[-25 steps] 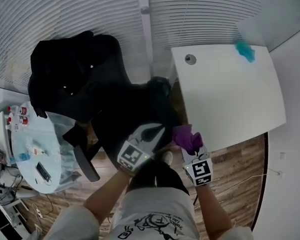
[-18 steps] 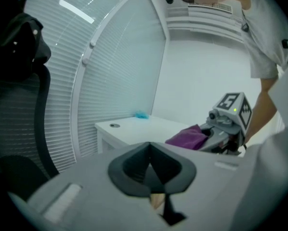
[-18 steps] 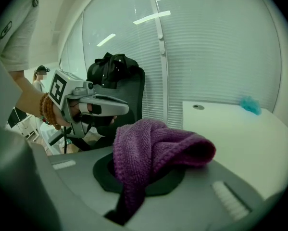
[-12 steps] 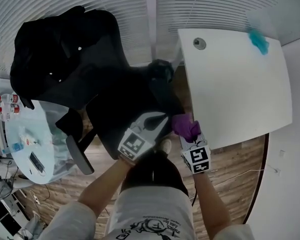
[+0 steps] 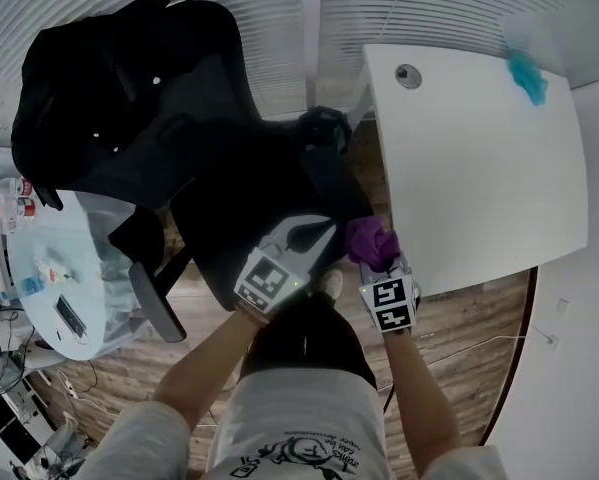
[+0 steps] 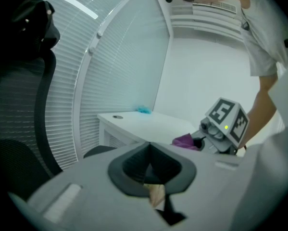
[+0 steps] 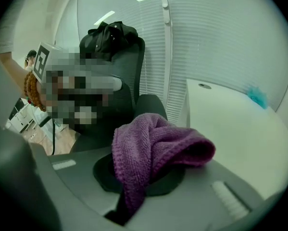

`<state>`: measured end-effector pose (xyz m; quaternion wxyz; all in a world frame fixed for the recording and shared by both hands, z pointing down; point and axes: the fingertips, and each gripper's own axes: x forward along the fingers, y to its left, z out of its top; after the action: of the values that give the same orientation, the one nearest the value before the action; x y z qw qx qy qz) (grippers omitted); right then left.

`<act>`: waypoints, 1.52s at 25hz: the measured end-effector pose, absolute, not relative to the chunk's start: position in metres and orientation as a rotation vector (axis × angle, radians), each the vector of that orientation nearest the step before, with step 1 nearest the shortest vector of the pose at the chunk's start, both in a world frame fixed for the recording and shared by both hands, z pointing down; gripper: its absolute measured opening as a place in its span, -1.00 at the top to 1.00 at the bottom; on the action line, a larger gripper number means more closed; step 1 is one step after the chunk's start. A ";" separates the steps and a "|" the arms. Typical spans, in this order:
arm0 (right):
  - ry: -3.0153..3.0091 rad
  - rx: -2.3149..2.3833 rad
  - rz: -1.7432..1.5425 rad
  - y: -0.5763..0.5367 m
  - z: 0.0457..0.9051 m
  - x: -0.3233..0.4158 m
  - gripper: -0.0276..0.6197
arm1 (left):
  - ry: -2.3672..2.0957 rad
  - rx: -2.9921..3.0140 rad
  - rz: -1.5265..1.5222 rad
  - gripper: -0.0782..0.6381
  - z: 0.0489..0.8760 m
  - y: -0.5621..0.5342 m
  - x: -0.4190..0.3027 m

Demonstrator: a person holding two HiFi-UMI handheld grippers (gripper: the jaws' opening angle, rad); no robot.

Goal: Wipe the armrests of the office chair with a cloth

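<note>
A black office chair (image 5: 259, 198) fills the middle of the head view, with a black jacket (image 5: 89, 78) draped over its backrest. Its right armrest (image 5: 324, 128) stands next to the white desk, and its left armrest (image 5: 157, 306) points toward me at lower left. My right gripper (image 5: 377, 263) is shut on a bunched purple cloth (image 5: 369, 242) (image 7: 153, 148) at the seat's right front corner, short of the right armrest (image 7: 150, 105). My left gripper (image 5: 301, 243) hovers over the seat's front edge, shut and holding nothing (image 6: 152, 170). The purple cloth (image 6: 186, 140) also shows in the left gripper view.
A white desk (image 5: 479, 168) stands close to the chair's right side, with a teal cloth (image 5: 527, 76) at its far corner. A round glass table (image 5: 39, 298) with small items sits at left. Window blinds (image 5: 269, 8) run behind the chair. Wooden floor (image 5: 469, 318) lies below.
The head view has shifted, so chair and desk sit a little higher in the picture. Both grippers keep about the same places by the seat front. The right gripper still holds the cloth.
</note>
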<state>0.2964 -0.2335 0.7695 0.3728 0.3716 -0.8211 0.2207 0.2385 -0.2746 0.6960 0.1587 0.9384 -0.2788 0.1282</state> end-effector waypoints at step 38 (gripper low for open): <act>-2.146 0.778 0.468 -0.382 0.788 0.189 0.82 | -0.863 2.649 0.374 0.78 0.697 -0.287 0.189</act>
<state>0.1888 -0.3820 0.7876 0.3949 0.3068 -0.8461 0.1844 0.1889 -0.2868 0.6965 0.1644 0.9295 -0.3029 0.1313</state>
